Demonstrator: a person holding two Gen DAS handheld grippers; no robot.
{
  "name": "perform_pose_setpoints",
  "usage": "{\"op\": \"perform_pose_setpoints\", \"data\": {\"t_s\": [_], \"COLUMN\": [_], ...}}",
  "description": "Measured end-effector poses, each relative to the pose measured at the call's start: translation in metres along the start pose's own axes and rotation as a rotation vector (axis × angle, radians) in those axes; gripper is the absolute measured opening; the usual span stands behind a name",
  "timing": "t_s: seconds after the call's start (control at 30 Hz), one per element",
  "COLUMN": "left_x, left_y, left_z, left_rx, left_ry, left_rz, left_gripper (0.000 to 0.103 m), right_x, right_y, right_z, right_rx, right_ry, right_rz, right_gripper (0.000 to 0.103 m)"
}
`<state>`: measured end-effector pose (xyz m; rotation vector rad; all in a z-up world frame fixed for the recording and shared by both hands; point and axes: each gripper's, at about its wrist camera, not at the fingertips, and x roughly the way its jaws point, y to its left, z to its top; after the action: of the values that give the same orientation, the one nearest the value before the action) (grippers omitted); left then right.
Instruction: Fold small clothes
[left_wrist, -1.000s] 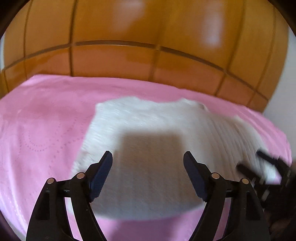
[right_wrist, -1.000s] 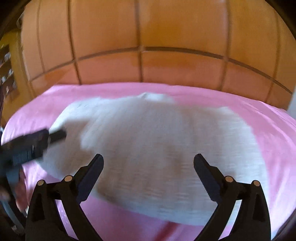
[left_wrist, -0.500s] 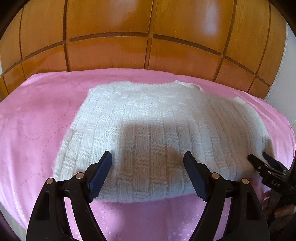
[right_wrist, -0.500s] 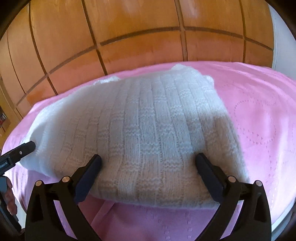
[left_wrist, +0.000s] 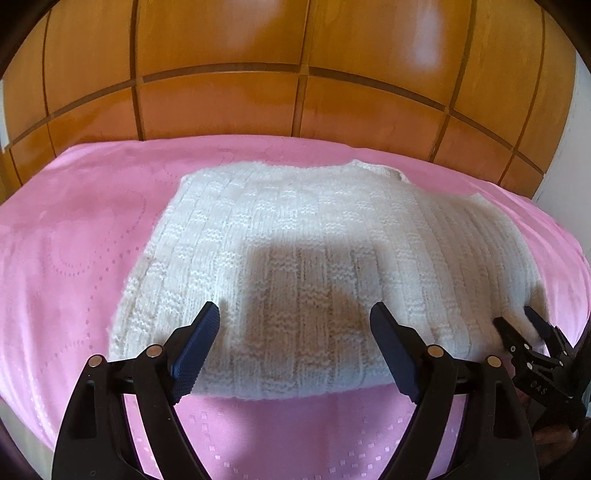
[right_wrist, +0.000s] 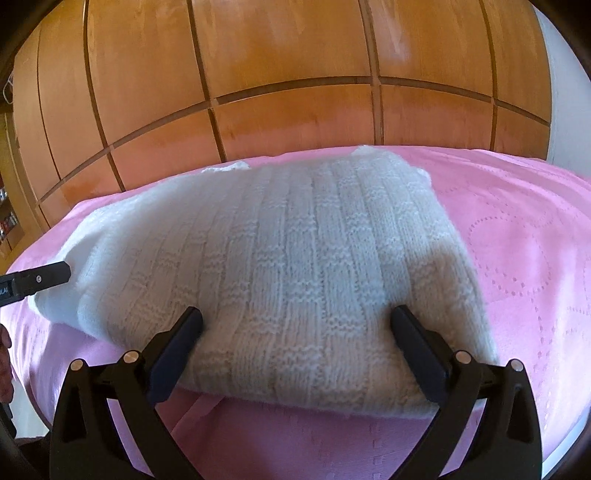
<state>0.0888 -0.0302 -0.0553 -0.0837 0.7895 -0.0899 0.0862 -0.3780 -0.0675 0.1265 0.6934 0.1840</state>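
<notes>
This is a bedroom in a home. A bed (left_wrist: 92, 236) is covered with a pink bedspread stitched in dotted heart patterns, and behind it runs a tall wall of glossy wooden wardrobe panels (right_wrist: 295, 74). A white knitted sweater (right_wrist: 295, 258) lies on the bedspread. At the far left edge, shelves (right_wrist: 9, 221) hold small items too blurred to identify.

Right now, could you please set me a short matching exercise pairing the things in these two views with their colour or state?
Things:
1. knitted sweater
2. bed cover
3. wooden panels
4. left gripper

States:
a. orange-brown, behind the bed
b. open, fingers over the sweater's near edge
c. white, lying folded
d. pink, spread under the sweater

Pairs: 1-c, 2-d, 3-a, 4-b
</notes>
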Motion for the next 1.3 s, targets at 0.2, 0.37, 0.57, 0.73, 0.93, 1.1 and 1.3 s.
{"op": "perform_pose_setpoints", "data": {"t_s": [0.2, 0.37, 0.57, 0.73, 0.93, 1.1, 1.3], "left_x": [0.000, -0.002, -0.011, -0.001, 0.029, 0.036, 0.014], "left_y": [0.014, 0.026, 0.038, 0.047, 0.055, 0.063, 0.044], "left_z": [0.000, -0.002, 0.012, 0.024, 0.031, 0.029, 0.029], "left_rx": [-0.026, -0.058, -0.061, -0.065, -0.028, -0.080, -0.023], "left_ry": [-0.001, -0.006, -0.076, -0.071, -0.001, 0.018, -0.056], "left_rz": [0.027, 0.057, 0.094, 0.105, 0.154, 0.138, 0.137], "left_gripper": [0.082, 0.082, 0.082, 0.082, 0.083, 0.087, 0.087], "right_x": [-0.002, -0.008, -0.041, -0.016, 0.046, 0.050, 0.047], "right_y": [0.000, -0.002, -0.014, -0.020, -0.041, -0.040, -0.041], "right_z": [0.004, 0.015, 0.051, 0.074, 0.082, 0.074, 0.069], "right_rx": [-0.008, -0.027, 0.031, 0.106, 0.171, 0.107, 0.093], "right_ry": [0.028, 0.082, -0.018, 0.039, 0.198, 0.158, 0.140], "right_rz": [0.019, 0.042, 0.075, 0.127, 0.028, 0.023, 0.035], "right_gripper": [0.101, 0.101, 0.101, 0.101, 0.101, 0.101, 0.101]}}
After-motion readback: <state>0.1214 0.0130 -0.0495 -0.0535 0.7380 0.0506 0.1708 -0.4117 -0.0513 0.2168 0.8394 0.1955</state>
